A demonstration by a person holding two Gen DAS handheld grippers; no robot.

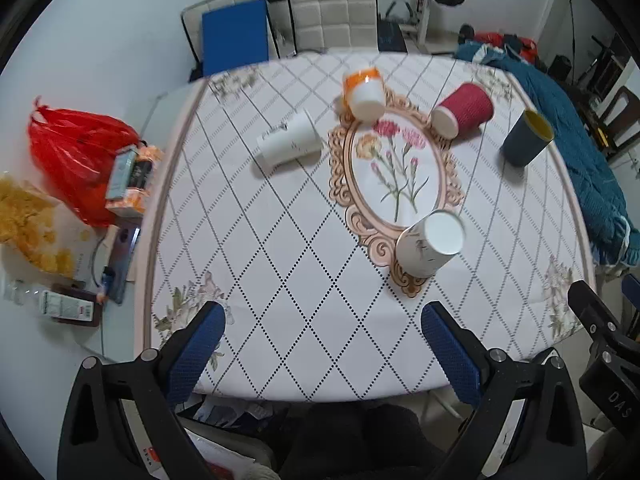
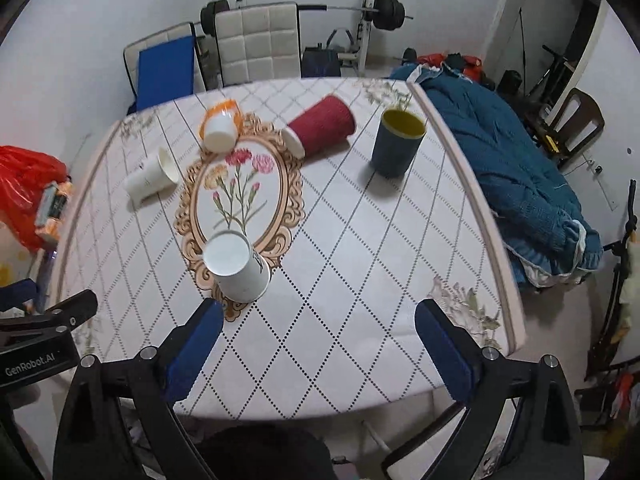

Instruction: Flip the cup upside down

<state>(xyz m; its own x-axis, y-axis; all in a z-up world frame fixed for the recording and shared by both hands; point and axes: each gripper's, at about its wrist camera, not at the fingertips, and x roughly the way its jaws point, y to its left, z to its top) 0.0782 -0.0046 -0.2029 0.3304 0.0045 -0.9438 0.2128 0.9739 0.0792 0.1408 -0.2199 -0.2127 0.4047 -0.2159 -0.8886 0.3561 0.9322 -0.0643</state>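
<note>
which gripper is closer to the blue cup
Right. The blue cup stands upright ahead of the right gripper, slightly to its right. From the left gripper it sits far off at the table's right edge.

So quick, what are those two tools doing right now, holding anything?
Left tool: open, holding nothing, above the near table edge.
Right tool: open, holding nothing, also short of the cups.

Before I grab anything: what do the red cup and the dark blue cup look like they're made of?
The red cup, lying on its side, looks like paper: matte ribbed sleeve, white rolled rim and white base, typical of a disposable hot-drink cup. The dark blue cup, standing upright, looks like hard plastic or possibly glazed ceramic: smooth even wall, thick rim, yellow inside. The pictures do not settle which.
</note>
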